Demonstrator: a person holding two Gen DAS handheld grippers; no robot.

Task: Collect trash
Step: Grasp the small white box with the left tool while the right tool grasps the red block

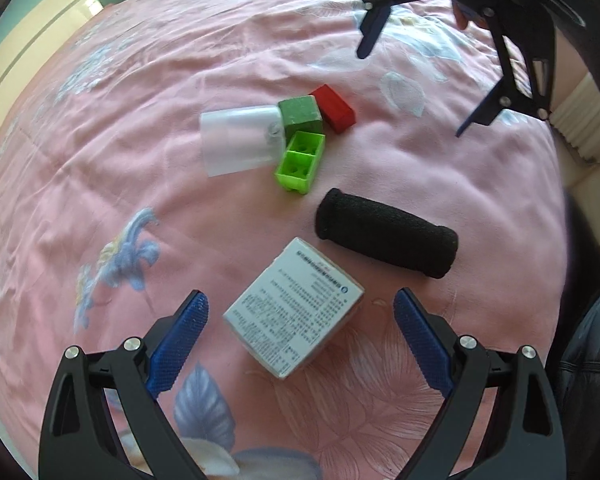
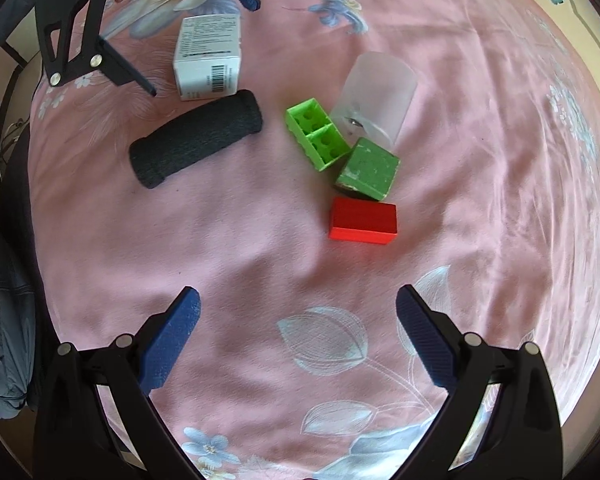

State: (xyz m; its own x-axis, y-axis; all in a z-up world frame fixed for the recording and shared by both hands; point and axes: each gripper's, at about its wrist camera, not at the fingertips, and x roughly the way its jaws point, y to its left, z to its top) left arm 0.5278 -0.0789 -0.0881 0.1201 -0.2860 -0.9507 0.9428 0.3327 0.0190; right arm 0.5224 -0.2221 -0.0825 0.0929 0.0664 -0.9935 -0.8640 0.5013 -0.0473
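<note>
On the pink bed (image 1: 100,152) lie a clear cup (image 1: 240,140), three blocks, a black roll (image 1: 386,234) and a white box (image 1: 294,308). The left hand-held gripper (image 1: 300,336) has its fingers wide apart, with the box between them at 12 o'clock, not touched yet. The right hand-held gripper (image 2: 298,336) is wide apart too and holds nothing; the red block (image 2: 362,220) sits at 12 o'clock. I think the first pick-up is starting. Next, go lower and squeeze the box.
</note>
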